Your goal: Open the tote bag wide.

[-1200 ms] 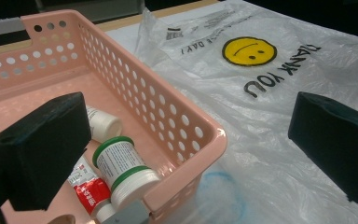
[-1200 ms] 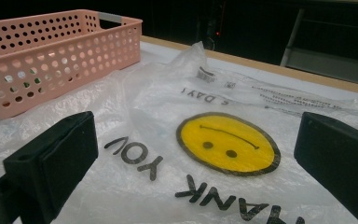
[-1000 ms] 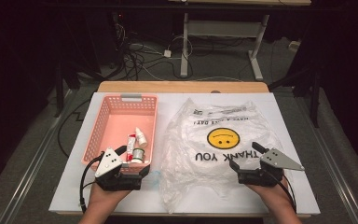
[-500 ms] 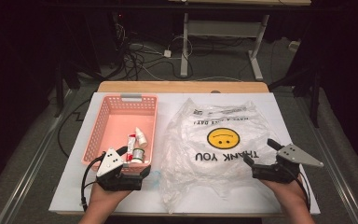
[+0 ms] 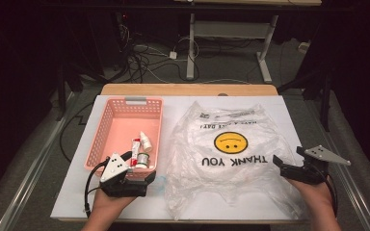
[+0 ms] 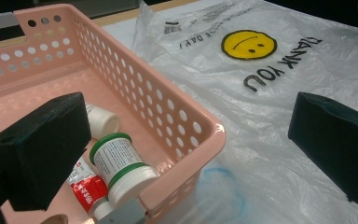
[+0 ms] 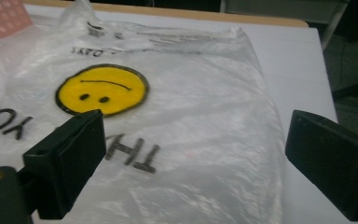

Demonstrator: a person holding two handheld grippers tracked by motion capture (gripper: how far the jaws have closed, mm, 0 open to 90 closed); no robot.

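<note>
A pink perforated basket [image 5: 118, 122] stands on the left of the white table. At its near end lie a green-capped white bottle [image 6: 121, 168], a red-and-white tube [image 6: 87, 189] and a small white bottle [image 6: 101, 120]. A clear plastic bag [image 5: 231, 166] with a yellow smiley [image 7: 101, 89] and "THANK YOU" lies flat to the right of the basket. My left gripper [image 5: 137, 169] is open, its jaws either side of the basket's near right corner [image 6: 209, 135]. My right gripper [image 5: 289, 159] is open at the bag's right edge, with nothing between its jaws [image 7: 196, 158].
The white table top [image 5: 294, 115] ends in a wooden strip at the back. A faint blue ring [image 6: 223, 186] shows on the table under the bag next to the basket. Cables and desk legs [image 5: 190, 43] lie on the floor beyond.
My right gripper has drawn back to the right, from over the bag's print to the bag's right edge. The left gripper and the basket have stayed put.
</note>
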